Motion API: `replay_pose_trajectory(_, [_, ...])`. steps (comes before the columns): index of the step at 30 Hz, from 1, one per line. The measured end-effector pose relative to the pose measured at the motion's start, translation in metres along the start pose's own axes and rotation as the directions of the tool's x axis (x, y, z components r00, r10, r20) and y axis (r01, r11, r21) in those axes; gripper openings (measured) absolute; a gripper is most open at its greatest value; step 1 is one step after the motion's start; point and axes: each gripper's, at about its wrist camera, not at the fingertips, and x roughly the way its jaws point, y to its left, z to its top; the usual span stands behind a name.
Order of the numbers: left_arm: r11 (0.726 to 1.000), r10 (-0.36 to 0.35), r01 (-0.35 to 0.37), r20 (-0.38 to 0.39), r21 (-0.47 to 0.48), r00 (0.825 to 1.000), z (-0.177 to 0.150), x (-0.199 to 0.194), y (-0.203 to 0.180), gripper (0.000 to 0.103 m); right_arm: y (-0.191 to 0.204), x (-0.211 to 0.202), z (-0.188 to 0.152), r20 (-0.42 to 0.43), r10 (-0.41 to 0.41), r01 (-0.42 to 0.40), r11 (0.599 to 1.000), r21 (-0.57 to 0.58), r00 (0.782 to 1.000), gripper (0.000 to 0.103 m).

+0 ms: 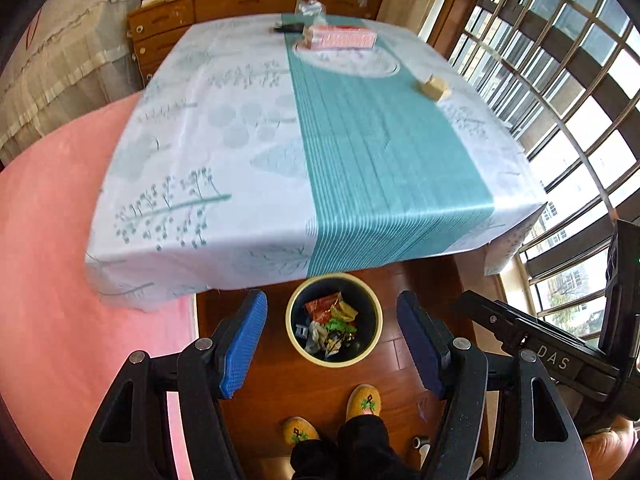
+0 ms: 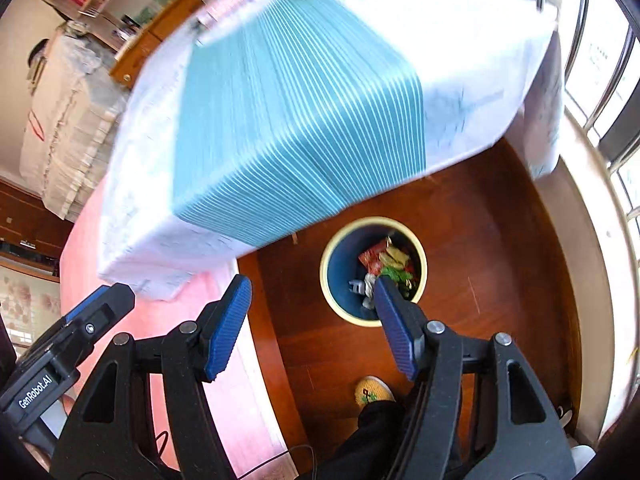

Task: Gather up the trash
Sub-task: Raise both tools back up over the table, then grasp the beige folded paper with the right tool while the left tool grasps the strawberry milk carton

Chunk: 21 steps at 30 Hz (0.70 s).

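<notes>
The left gripper (image 1: 332, 344) hangs over the wooden floor (image 1: 424, 280) with its jaws apart and nothing between them. The right gripper (image 2: 314, 326) is beside it, jaws also apart and empty; its right finger overlaps the bin in the right wrist view.

The bin (image 1: 296, 340), dark inside with a pale rim, stands on the floor just beyond the near edge of the counter (image 1: 248, 128). In it lies the trash (image 1: 332, 320): crumpled red, gold, green and grey wrappers.

The counter wears a white cloth with a teal striped band. At its far end lie a pink box (image 1: 342, 38) and a dark flat thing, and near the right edge sits a small tan box (image 1: 432, 87). A person's feet in yellow slippers (image 1: 364, 400) stand on the floor just short of the bin. A pink bed (image 1: 44, 264) lies left of the counter.
</notes>
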Motion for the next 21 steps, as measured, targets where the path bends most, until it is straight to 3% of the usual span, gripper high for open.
replay_pose_trajectory(6, [0.998,-0.034,0.027,0.124,0.058,0.992,0.032,-0.082,-0.015,0.069,0.03,-0.084,0.029,0.139,-0.018,0.029,0.997,-0.077,0.99,0.061])
replay_pose_trajectory(13, [0.995,-0.042,0.019,0.224,0.103,0.974,0.075,-0.144,-0.022,0.069,0.053,-0.154,0.062,0.268,-0.032,0.071,0.988,-0.135,0.963,0.061])
replay_pose_trajectory(18, [0.994,-0.034,0.004,0.28,0.106,0.959,0.103,-0.165,-0.026,0.069,0.065,-0.172,0.089,0.319,-0.044,0.103,0.98,-0.171,0.947,0.061])
replay_pose_trajectory(21, [0.993,-0.019,-0.013,0.277,0.113,0.961,0.117,-0.16,-0.028,0.069,0.068,-0.166,0.108,0.323,-0.049,0.115,0.975,-0.188,0.945,0.061])
